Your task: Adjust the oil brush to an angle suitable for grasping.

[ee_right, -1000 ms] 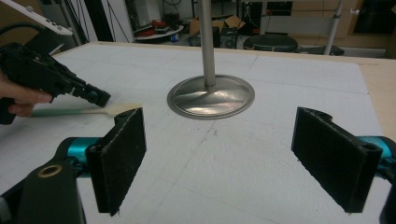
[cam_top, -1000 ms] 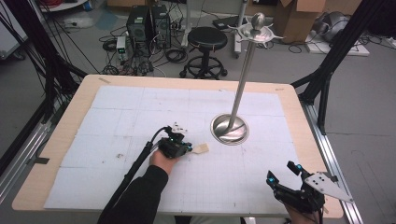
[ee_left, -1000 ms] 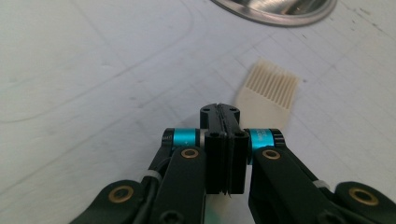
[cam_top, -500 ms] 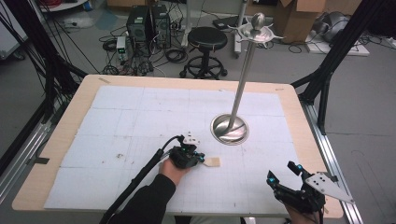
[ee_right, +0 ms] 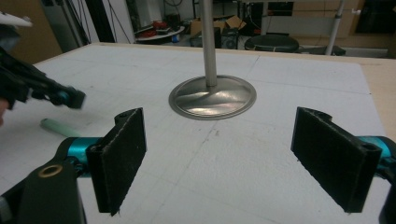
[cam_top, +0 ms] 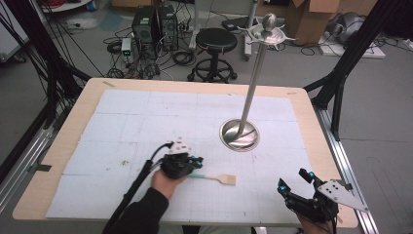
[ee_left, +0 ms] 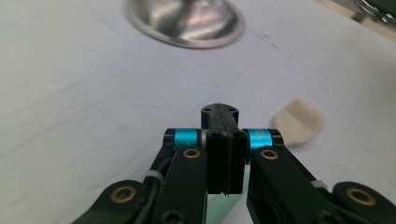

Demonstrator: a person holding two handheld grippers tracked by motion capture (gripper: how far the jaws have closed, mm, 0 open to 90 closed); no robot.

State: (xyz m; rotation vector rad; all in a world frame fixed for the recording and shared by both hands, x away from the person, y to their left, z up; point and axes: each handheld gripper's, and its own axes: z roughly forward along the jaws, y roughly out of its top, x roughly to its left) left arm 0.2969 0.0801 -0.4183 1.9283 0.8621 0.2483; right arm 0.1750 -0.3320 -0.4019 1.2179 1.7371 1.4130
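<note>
A spatula with a pale green handle and a beige head lies flat on the white mat, its head pointing right. My left gripper hovers over the handle's left end with its jaws shut together. In the left gripper view nothing shows between the jaws. The green handle passes beneath them and the beige head lies beyond to the right. Whether the jaws touch the handle I cannot tell. My right gripper rests near the table's front right edge, open and empty.
A tall metal stand rises from a round steel base right of the mat's middle, with a dish-shaped top. Its base stands ahead of the right gripper. A black cable trails from the left gripper. A stool and computers stand behind the table.
The spatula has shifted right and toward the near edge. The left gripper went along with it, then drew back left, so more of the green handle now shows. The right gripper has kept still.
</note>
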